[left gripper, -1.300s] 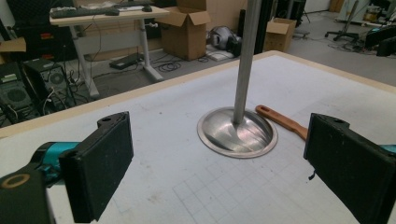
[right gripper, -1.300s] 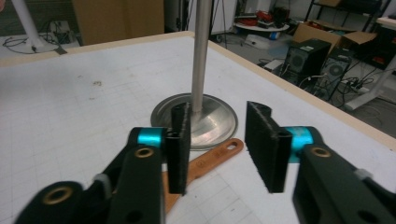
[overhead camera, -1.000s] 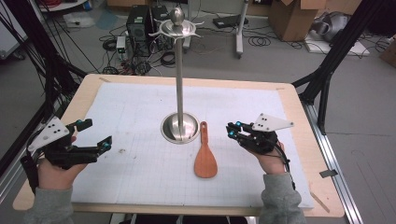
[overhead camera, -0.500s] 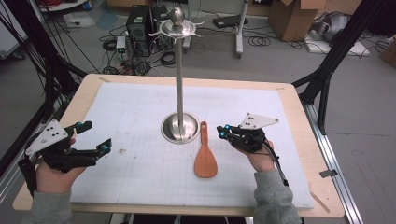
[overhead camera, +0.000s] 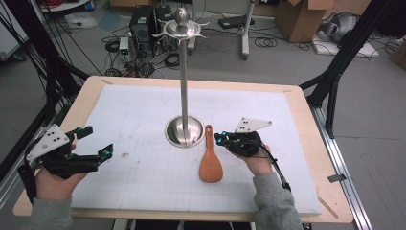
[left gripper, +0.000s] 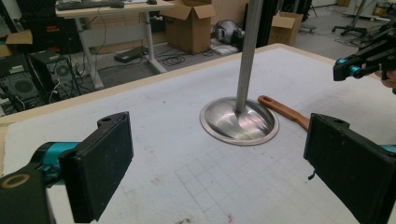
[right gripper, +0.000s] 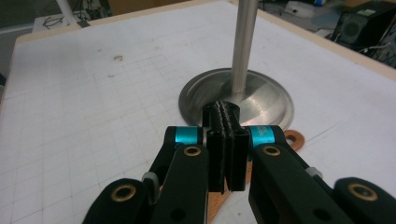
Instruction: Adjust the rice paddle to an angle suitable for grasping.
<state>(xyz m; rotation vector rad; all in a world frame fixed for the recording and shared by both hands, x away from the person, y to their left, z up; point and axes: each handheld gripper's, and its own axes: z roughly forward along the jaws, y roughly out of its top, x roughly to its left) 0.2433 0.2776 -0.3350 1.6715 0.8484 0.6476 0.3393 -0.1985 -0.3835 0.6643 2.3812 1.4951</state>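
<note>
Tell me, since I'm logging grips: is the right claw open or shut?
Shut, on nothing: the right claw has its pads pressed together above the wooden spatula, which lies flat beside it.

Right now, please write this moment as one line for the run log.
left gripper: open, apart from things | right gripper: shut, empty, above wooden spatula handle | spatula: flat on mat beside steel stand base

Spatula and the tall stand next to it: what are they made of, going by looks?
The flat orange-brown spatula looks like wood with a smooth, matte finish: warm even colour, no glare; moulded plastic can't be ruled out. The tall silver stand looks like polished metal, probably steel: its domed round base mirrors the pole and shows bright streaky highlights.
</note>
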